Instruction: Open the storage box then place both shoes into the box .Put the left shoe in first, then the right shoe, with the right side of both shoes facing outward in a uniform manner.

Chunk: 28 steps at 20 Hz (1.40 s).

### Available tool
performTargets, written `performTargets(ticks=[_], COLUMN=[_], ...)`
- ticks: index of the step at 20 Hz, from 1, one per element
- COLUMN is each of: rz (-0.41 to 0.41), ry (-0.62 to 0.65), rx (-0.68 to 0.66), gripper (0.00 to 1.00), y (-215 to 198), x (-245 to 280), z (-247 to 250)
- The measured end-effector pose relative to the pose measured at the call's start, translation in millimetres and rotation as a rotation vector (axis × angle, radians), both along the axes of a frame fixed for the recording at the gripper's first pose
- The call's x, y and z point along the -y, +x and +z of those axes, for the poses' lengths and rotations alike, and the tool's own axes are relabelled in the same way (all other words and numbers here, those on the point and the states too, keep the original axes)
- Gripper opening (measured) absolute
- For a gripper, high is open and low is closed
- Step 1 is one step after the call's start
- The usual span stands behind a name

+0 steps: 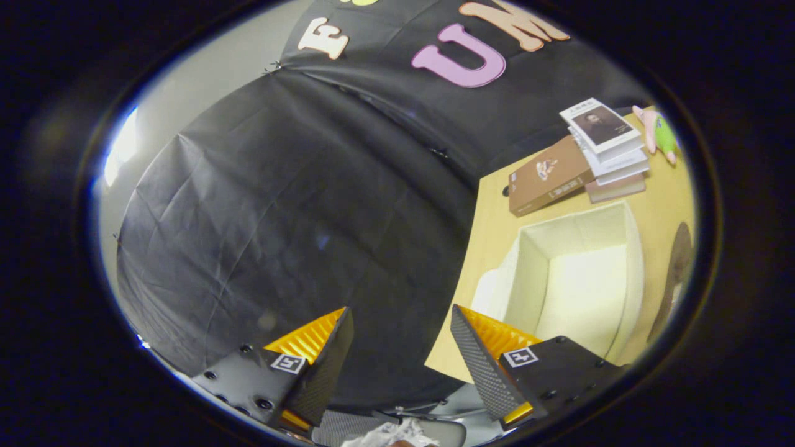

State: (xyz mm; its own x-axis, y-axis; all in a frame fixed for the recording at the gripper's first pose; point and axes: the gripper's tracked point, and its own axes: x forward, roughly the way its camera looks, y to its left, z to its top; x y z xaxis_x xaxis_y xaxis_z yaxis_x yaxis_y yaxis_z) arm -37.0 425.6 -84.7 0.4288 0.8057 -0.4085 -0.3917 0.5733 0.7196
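A cream fabric storage box (633,248) stands open on the wooden table (490,205), its inside bare and lit. It lies beyond and to the right of my right finger (478,354). My gripper (400,323) is open, held off the table's left edge and tilted, with nothing between its fingers. Only the booth's black cloth lies ahead of the gap. A dark rounded shape (677,273) sits just past the box's right side; I cannot tell whether it is a shoe.
A stack of books (605,146) and a brown book (546,174) lie on the table behind the box. A small pink and green toy (659,133) sits beside the stack. A grey chair part with something white (397,431) shows below the fingers.
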Motion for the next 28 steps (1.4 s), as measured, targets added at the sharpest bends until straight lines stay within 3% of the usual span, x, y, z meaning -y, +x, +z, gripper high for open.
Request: performTargets(ticks=[7, 15, 22, 28], rz=[-0.109, -0.162, -0.151, -0.127], ry=[-0.208, -0.445, -0.593, -0.688], rx=[0.041, -0.092, -0.194, -0.285], gripper=[0.99, 0.99, 1.00, 0.99], y=[52, 60, 56, 61], x=[130, 263, 326, 348], z=[-35, -111, -185, -244])
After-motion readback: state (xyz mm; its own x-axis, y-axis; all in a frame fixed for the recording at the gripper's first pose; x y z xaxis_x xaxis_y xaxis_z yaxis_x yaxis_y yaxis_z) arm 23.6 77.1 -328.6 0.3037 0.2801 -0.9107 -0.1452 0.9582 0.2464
